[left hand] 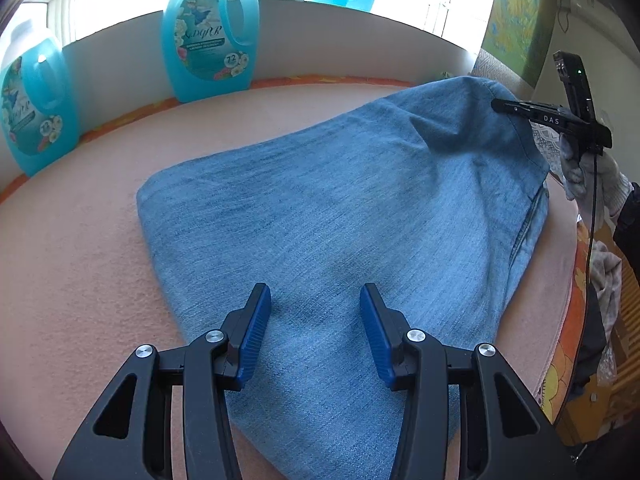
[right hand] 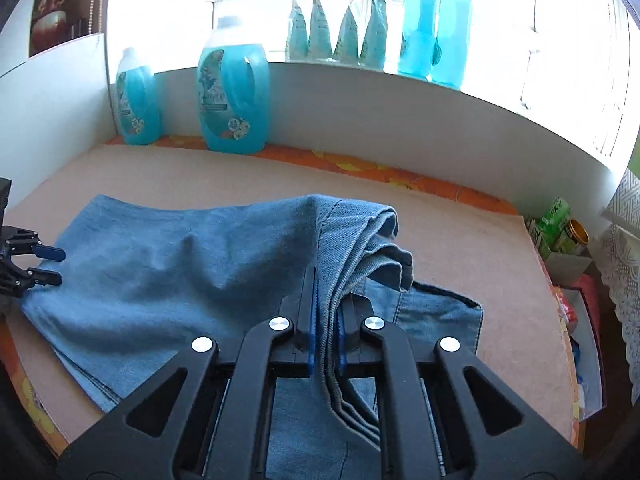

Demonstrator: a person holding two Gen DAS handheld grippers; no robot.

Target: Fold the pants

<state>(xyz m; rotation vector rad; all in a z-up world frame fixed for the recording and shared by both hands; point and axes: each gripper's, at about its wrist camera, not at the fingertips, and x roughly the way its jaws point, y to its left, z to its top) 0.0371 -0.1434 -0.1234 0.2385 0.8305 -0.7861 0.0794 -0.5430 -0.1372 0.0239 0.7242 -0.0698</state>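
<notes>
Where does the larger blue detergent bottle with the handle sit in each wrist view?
Left wrist: detergent bottle upper left of centre, standing at the table's far edge beyond the jeans.
Right wrist: same bottle upper left, against the white wall.
Shared landmark: the smaller blue bottle to its left.

Peach-pink padded work surface (right hand: 460, 240), edged along the far side by an orange floral border (right hand: 360, 166). Behind it, a low white wall (right hand: 380, 112) topped by a sill. Above the sill, a wide window (right hand: 500, 20), blown out by daylight. Two blue detergent jugs (left hand: 210, 40) on the border against the wall; more blue bottles (right hand: 434, 36) and pouches (right hand: 336, 26) lined on the sill. At right, a green box and gold-lidded jar (right hand: 576, 234), beside lace-patterned fabric (right hand: 624, 256).
</notes>
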